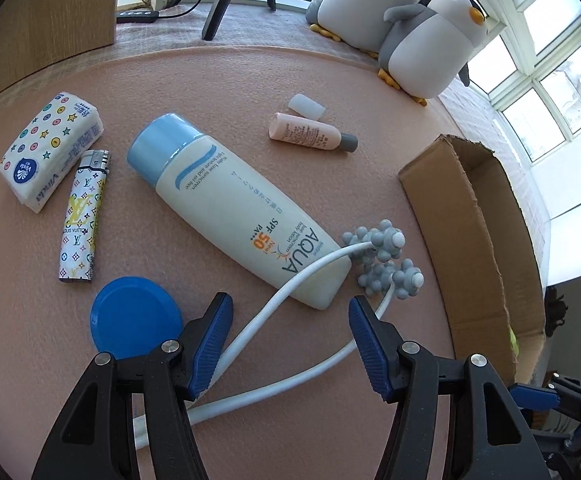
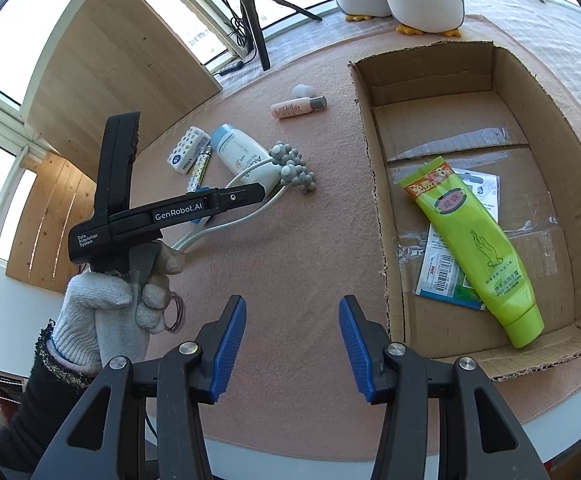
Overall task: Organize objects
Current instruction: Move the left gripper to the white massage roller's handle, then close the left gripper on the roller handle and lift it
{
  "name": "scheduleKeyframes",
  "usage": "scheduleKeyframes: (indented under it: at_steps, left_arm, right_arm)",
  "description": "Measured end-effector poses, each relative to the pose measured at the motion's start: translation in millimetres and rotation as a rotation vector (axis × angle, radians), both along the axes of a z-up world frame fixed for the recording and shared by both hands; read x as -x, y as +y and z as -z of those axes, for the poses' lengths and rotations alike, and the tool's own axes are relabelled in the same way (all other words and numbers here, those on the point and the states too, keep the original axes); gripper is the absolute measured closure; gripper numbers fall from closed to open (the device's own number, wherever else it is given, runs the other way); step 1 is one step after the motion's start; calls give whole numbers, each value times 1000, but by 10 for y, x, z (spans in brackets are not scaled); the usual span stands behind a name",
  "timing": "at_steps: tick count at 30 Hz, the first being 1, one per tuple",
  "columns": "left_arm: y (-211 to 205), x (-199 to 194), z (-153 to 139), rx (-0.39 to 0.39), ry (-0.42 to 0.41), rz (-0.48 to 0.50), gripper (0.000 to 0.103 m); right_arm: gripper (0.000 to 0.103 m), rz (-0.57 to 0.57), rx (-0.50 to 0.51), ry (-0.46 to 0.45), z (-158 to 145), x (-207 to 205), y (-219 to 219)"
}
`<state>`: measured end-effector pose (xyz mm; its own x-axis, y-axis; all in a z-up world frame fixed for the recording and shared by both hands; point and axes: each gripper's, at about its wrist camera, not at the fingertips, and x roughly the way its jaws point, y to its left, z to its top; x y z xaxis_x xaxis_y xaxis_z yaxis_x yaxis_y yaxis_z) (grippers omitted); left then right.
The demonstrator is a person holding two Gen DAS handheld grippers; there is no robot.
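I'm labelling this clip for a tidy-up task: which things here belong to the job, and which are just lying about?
Job: cardboard box, green tube inside it, sunscreen bottle, massager, lighter, tissue pack, pink tube, blue lid.

Lying about: plush penguins, tripod, power strip.

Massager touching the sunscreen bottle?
Touching. Left wrist view: the massager's white arm lies across the bottle's bottom corner, with its knobbed head against the bottle's end.

Sunlit bay windows (image 1: 546, 92) (plush penguins (image 1: 430, 40) beside)
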<state>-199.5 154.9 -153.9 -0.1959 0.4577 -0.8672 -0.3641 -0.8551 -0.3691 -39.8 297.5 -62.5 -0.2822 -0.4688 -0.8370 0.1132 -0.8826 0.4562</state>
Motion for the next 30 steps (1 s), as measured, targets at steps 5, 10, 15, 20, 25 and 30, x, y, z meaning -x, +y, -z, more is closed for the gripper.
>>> scheduleKeyframes:
  at_steps: [5,10,15,20,25,30]
  left_arm:
    - [50,-261,-61,-35,-16,67,40]
    - [102,-566,-72,-70,-49,126,40]
    - [-80,-786,-259,-64,14,112,40]
    - [-558,-758,-339,-9,52,-3,40]
    - [-916,-664,-146,25,-7,-53,40]
    - [-1046,-734,4,-1,-64,-52,40]
  right_arm:
    - [58,-13,8,-10,33,14,-71]
    - [58,-15,17,-19,51,16,-113]
    - [58,-14,26,-20,41,-48,-124]
    - [58,-27,39,-39,82,-131,-178]
    - [58,-62,34,-74,217,-209,-315]
    - [58,-76,28,-95,324,-194,-428]
